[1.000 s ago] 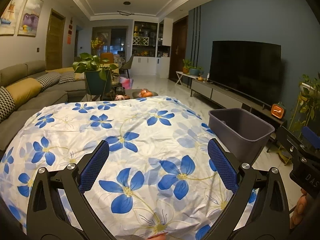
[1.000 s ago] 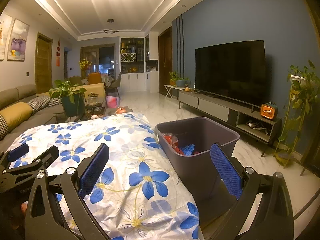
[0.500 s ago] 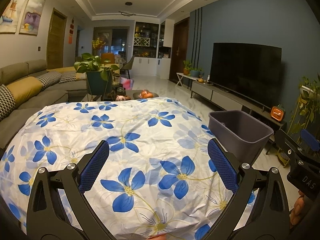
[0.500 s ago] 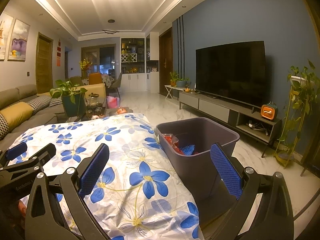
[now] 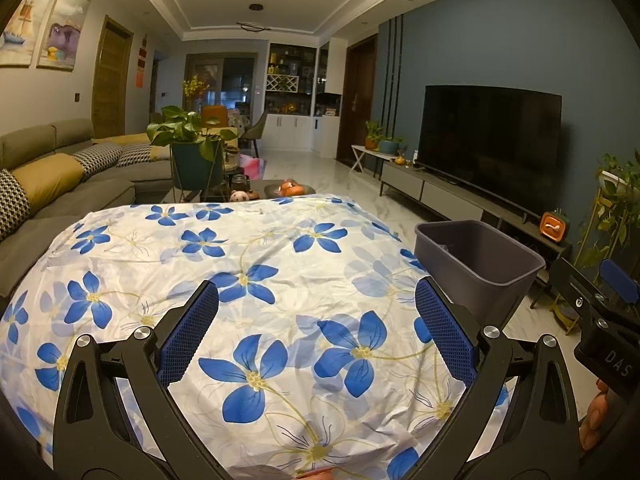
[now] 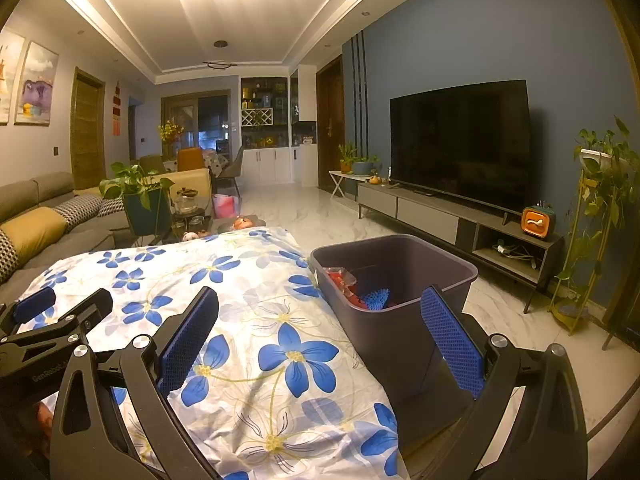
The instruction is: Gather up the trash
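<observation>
A dark grey bin [image 6: 394, 280] stands on the floor at the right edge of a table under a white cloth with blue flowers [image 6: 248, 300]. Inside it lie a red wrapper [image 6: 340, 280] and a blue spiky thing [image 6: 376, 299]. My right gripper [image 6: 320, 344] hovers open and holds nothing, its right finger in front of the bin's near wall. The left wrist view shows the bin [image 5: 476, 264] at the right, its contents mostly hidden. My left gripper [image 5: 318, 336] is open over the cloth [image 5: 240, 280], nothing between its fingers. No loose trash shows on the cloth.
A grey sofa [image 5: 60, 184] runs along the left. Beyond the table stand a potted plant [image 5: 192, 148] and a low table with small items [image 5: 288, 188]. A TV [image 6: 460, 144] on a low cabinet lines the right wall, with marble floor [image 6: 320, 216] between. Plant stand [image 6: 596, 216] at far right.
Both views have risen and pulled back slightly, so the table and bin sit a little lower and farther. Both grippers stay open and empty.
</observation>
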